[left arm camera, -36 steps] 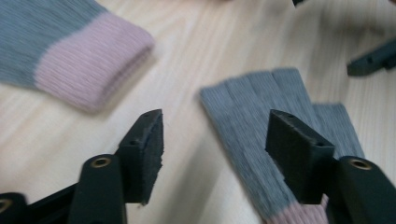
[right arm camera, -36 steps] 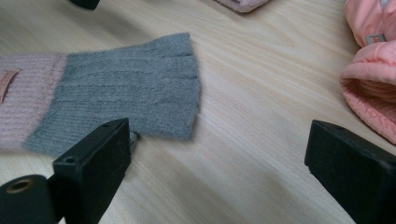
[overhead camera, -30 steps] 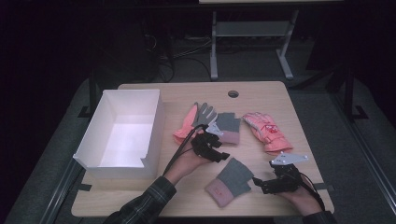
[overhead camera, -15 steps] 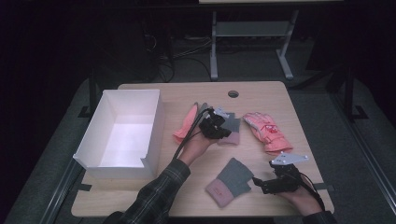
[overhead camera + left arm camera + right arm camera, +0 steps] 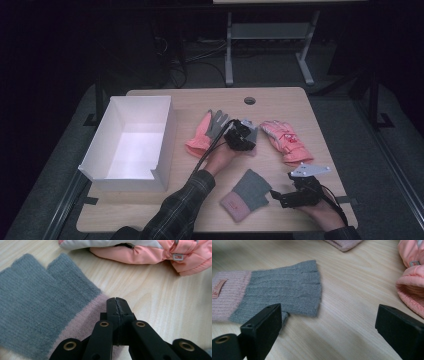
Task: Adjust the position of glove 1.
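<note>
From above, my left gripper [image 5: 243, 136] sits on the grey glove [image 5: 222, 125] mid-table, beside the white box [image 5: 134, 142]. Along its view, jaws pinch shut at that glove's pink cuff [image 5: 82, 322], probably for lifting. Right gripper [image 5: 329, 330] waits open by the second grey glove [image 5: 287, 290].

Dim room, lit table

From the high view I see light falling only on the table [image 5: 310, 115] from above, the surroundings nearly black; the white box [image 5: 131, 145] glows brightest (near glare on its floor). My gripper views are evenly bright with soft shadows; the near black jaws and the far pink gloves [image 5: 150, 251] blur slightly.
</note>
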Motion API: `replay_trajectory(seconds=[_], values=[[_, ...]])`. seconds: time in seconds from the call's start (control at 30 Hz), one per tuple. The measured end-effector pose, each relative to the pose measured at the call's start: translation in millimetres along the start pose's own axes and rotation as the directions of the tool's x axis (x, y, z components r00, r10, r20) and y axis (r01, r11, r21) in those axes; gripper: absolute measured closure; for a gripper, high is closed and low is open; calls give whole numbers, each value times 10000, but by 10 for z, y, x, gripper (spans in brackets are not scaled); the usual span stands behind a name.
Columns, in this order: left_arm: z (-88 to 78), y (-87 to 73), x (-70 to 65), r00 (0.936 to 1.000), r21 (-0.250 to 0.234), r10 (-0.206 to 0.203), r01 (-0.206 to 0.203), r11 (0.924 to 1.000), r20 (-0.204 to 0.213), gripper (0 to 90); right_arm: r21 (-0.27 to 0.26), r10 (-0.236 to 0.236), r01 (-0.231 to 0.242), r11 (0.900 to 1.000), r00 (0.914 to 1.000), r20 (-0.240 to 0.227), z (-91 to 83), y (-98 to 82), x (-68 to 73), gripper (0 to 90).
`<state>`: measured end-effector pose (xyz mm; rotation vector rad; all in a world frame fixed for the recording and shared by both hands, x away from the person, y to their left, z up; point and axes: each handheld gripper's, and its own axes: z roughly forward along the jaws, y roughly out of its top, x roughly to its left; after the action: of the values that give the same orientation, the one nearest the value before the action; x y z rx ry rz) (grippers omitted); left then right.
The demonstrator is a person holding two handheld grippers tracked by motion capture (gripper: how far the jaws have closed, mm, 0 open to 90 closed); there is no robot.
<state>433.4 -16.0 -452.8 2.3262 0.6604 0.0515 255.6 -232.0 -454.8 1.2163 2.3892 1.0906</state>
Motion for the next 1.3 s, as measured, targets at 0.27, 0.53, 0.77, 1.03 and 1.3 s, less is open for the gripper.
replay_trajectory(seconds=[0.27,0.53,0.77,1.03,1.3], values=[[-148,-178,-38,10000,6,10,-10,10000,87,897,49,8,-8,10000,10000,24,7,3,8,66],[-304,-333,-54,9998,202,72,-75,9998,159,897,97,7,-7,10000,10000,52,22,7,16,66],[-357,-323,-34,9999,16,134,-134,9999,-6,895,99,-19,18,9999,10000,62,26,6,15,66],[-392,-85,49,9979,-263,148,-165,9995,-626,702,109,10,-11,9999,10000,42,23,6,13,66],[-186,-24,133,9948,251,216,-192,9995,-996,582,80,11,-12,10000,10000,33,10,3,4,66]])
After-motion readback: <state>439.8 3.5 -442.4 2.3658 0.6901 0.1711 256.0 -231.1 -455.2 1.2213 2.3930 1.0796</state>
